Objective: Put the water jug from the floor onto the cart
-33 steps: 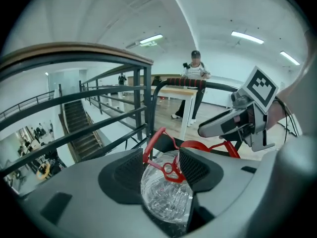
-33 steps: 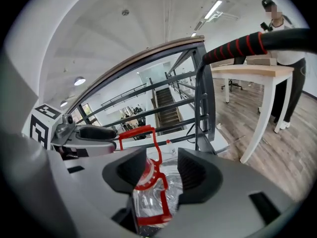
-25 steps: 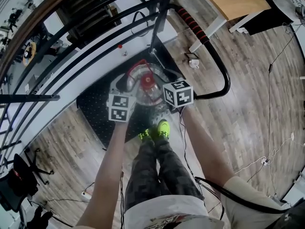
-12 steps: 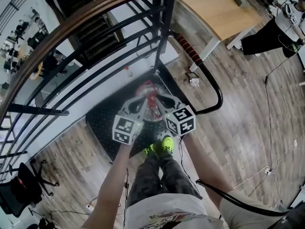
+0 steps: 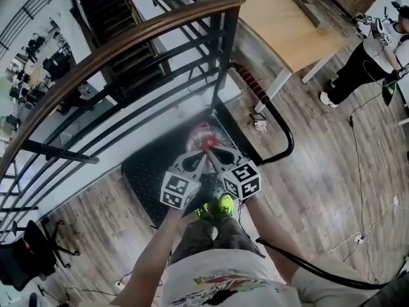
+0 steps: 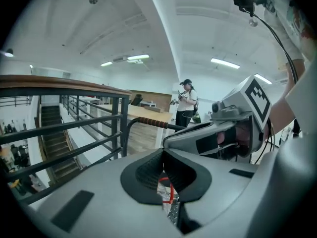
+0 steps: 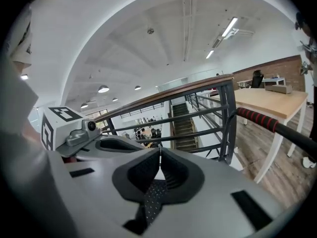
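Head view shows the water jug [image 5: 199, 135] standing on the cart [image 5: 144, 165] at centre frame. Left gripper [image 5: 202, 152] and right gripper [image 5: 210, 151] hover clenched, empty, just above it. Probably heavy and slick, so take its handle.

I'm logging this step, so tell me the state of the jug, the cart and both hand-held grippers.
cart: loaded, carrying the jug on its black deck.
water jug: upright on the deck, red cap up, held by neither gripper.
left hand-held gripper: jaws together, nothing between them.
right hand-held gripper: jaws together, nothing between them.
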Tool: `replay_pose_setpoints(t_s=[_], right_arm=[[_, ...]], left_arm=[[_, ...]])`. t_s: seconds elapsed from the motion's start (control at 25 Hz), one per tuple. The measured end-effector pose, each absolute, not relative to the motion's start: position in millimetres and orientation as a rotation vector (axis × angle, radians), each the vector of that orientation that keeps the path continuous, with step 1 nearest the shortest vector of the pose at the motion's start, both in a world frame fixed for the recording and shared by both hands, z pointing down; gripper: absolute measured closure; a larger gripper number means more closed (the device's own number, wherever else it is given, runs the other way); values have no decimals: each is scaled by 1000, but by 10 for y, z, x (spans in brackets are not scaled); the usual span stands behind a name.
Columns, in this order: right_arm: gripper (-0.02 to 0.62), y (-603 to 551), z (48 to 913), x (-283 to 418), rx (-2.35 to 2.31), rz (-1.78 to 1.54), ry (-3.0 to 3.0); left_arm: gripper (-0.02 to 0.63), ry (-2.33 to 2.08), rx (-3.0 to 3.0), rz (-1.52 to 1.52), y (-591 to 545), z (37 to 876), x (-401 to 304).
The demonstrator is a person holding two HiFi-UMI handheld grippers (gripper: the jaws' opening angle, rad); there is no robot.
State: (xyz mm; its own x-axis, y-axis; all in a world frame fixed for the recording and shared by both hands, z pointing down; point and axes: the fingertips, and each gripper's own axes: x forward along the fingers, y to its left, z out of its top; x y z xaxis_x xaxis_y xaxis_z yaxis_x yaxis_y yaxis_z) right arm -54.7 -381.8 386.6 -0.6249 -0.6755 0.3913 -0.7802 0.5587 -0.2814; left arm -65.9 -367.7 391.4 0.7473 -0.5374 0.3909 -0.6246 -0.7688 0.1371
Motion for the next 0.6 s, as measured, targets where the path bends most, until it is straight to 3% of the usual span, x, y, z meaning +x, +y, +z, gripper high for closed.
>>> replay_pose_setpoints(t_s=[0.6], right_arm=[[571, -3782, 3279, -1023, 1153, 570, -2602]], left_arm=[[595, -1007, 2690, 400, -3670, 3272, -1132]])
